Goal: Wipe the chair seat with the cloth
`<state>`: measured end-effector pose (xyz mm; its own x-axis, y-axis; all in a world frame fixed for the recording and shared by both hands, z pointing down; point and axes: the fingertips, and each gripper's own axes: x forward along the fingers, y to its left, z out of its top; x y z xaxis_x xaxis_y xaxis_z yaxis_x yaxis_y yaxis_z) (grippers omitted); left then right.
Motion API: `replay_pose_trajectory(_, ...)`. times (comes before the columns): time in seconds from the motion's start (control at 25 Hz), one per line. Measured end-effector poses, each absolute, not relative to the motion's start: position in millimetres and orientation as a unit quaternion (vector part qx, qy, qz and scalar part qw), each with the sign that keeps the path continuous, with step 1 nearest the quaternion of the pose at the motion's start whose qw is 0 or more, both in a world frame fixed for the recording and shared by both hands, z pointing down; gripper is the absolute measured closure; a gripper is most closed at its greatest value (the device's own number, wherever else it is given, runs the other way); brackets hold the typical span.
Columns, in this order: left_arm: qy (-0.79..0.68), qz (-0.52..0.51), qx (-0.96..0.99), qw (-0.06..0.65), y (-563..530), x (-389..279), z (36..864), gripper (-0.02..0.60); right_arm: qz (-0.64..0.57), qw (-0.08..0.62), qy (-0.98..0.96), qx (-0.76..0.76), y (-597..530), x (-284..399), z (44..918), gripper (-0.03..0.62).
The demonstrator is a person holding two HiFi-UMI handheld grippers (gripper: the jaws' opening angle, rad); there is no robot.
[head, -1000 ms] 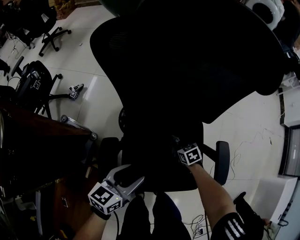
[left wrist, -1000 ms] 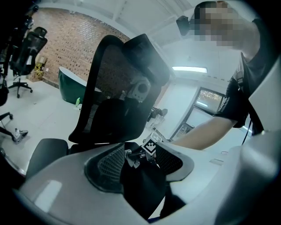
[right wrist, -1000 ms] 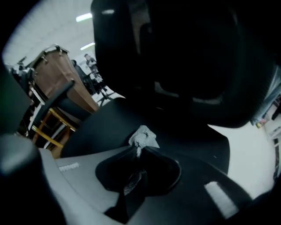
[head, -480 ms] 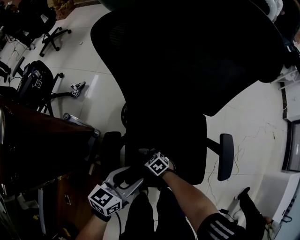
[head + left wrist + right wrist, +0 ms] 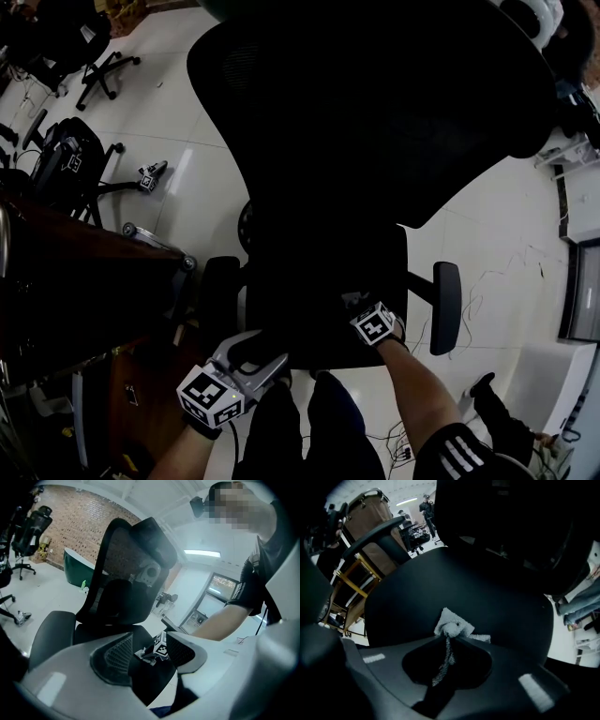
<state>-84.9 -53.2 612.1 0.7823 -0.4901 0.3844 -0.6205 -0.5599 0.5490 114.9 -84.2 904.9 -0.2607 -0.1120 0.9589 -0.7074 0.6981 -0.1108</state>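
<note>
The black office chair's seat [image 5: 319,281] lies below me, and it fills the right gripper view [image 5: 454,583]. My right gripper [image 5: 356,305] is low over the seat's front right part, shut on a small grey-white cloth [image 5: 452,626] that is pressed on the seat. The cloth bunches out past the jaw tips of that gripper [image 5: 449,638]. My left gripper [image 5: 265,349] is at the seat's front left edge, open, its jaws apart with the dark seat edge between them. From the left gripper [image 5: 150,651] I see the cloth [image 5: 142,654] and the right gripper's marker cube [image 5: 161,647].
The tall backrest [image 5: 375,103] rises behind the seat, with armrests at the right [image 5: 446,306] and left [image 5: 219,291]. A dark wooden desk [image 5: 75,281] stands at the left. Other office chairs [image 5: 66,155] and a spare gripper [image 5: 150,178] are on the white floor. Cables [image 5: 492,286] trail at the right.
The right gripper swept the cloth left across the seat's front half a second ago and has now come back to the right. The left gripper has stayed put.
</note>
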Motion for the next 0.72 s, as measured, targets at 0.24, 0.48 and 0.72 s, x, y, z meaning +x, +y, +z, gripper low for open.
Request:
replay_pose_trajectory(0.24, -0.317, 0.096, 0.880, 0.340, -50.4, -97.0, 609.2, 0.337, 0.294, 0.521, -0.734, 0.322, -92.4, 137.7, 892.0, 0.551)
replay_pose_trajectory(0.48, -0.324, 0.101, 0.877, 0.341, -44.6, -115.9, 604.3, 0.337, 0.278, 0.434, -0.824, 0.236, -75.5, -24.5, 846.2, 0.551)
replay_pose_trajectory(0.72, -0.318, 0.104, 0.879, 0.340, -31.7, -129.8, 606.3, 0.337, 0.244, 0.434, -0.859, 0.121, -9.6, -166.0, 846.1, 0.551)
